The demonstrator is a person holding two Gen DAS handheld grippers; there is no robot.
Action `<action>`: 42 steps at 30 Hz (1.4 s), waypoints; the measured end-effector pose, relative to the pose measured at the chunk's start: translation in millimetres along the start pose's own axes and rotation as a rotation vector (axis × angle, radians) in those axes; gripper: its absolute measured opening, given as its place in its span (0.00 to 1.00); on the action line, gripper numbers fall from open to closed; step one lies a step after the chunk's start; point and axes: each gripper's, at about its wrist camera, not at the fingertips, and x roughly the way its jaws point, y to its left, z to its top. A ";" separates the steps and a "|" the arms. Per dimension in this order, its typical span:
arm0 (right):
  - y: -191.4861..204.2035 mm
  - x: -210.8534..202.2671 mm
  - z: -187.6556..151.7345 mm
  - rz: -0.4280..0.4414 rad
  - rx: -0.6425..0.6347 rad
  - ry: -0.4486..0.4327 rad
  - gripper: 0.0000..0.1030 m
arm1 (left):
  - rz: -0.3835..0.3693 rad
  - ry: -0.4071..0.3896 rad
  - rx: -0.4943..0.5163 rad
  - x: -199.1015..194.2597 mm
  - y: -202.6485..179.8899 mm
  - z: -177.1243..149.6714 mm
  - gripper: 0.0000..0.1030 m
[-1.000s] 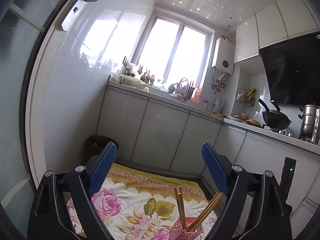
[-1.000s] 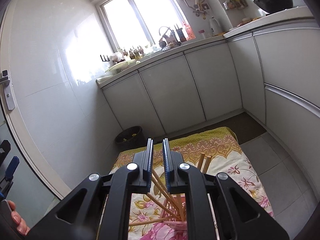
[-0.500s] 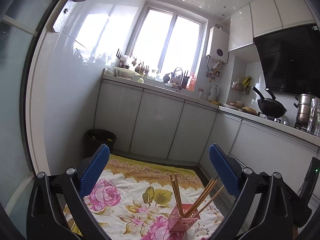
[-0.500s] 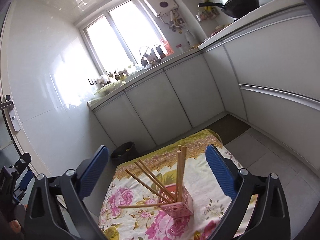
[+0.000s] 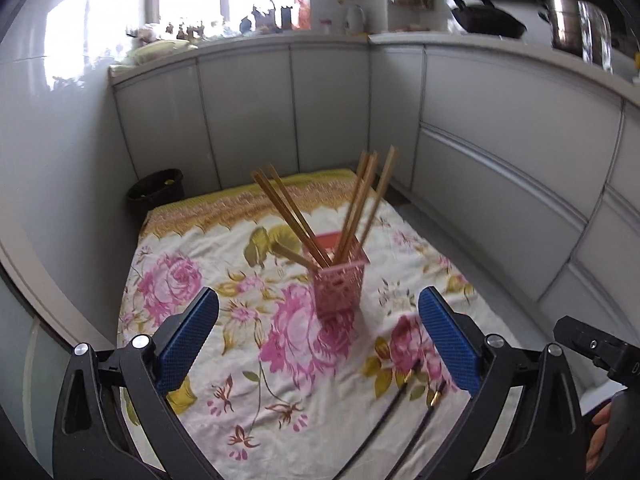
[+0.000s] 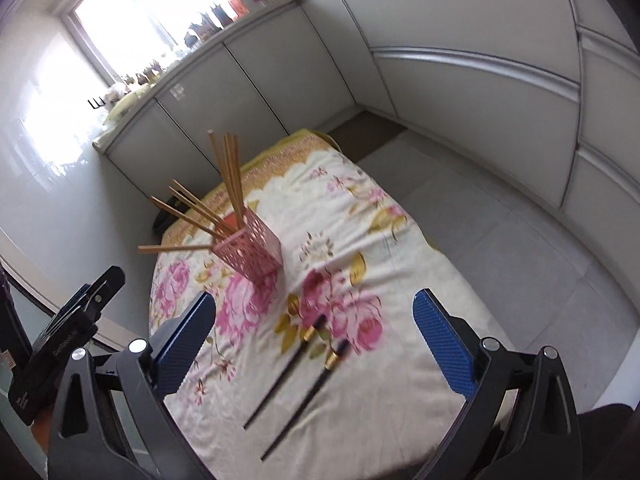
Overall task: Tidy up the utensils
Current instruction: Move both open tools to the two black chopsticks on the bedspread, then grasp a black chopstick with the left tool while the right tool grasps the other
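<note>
A pink perforated holder (image 5: 339, 286) stands upright on the floral cloth (image 5: 240, 264) and holds several wooden chopsticks (image 5: 360, 204). It also shows in the right wrist view (image 6: 256, 246). Two black chopsticks with gold bands (image 6: 298, 376) lie flat on the cloth nearer to me, also seen low in the left wrist view (image 5: 404, 408). My left gripper (image 5: 318, 338) is open and empty above the cloth, in front of the holder. My right gripper (image 6: 314, 342) is open and empty, above the black chopsticks.
White kitchen cabinets (image 5: 248, 112) wrap around the back and right. A dark bin (image 5: 156, 192) stands at the cloth's far left corner. Grey tiled floor (image 6: 500, 248) lies to the right of the cloth. A wok (image 5: 484, 20) and a steel pot (image 5: 580, 24) sit on the counter.
Both grippers have tilted down from the room toward the cloth. The right gripper, shut a second ago, has opened wide. The black chopsticks have come into view.
</note>
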 end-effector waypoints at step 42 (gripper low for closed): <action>-8.0 123.8 -34.8 -0.005 0.228 0.581 0.59 | -0.320 0.597 0.144 124.5 5.2 -74.5 0.06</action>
